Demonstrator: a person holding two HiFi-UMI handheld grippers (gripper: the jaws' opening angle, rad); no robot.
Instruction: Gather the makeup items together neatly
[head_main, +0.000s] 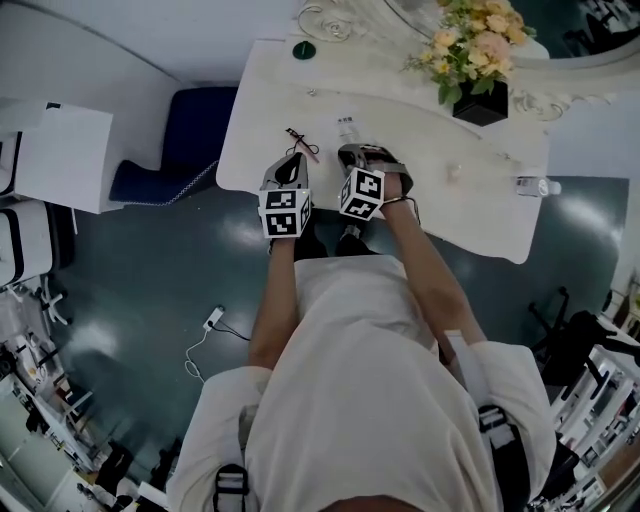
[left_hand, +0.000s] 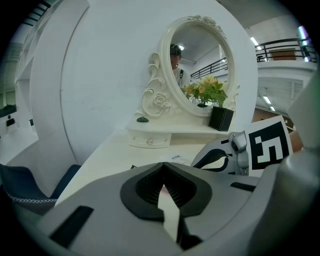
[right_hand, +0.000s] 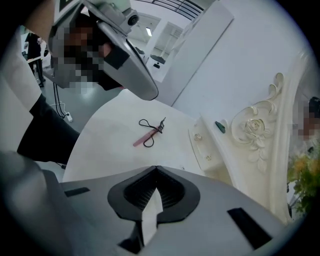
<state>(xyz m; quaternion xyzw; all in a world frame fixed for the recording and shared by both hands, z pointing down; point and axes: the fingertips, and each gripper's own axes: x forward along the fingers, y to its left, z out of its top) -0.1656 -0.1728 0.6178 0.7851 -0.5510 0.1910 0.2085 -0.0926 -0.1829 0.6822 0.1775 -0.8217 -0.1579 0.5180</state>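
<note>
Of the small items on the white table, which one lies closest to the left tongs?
The eyelash curler, black with a pink handle: it lies just beyond the left tongs. The clear bottle and the green piece are farther off.

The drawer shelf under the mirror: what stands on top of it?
A small dark green item lies at the shelf's left end and a black pot of yellow flowers stands at its right, before the mirror's carved frame. What is behind the pot is covered.
</note>
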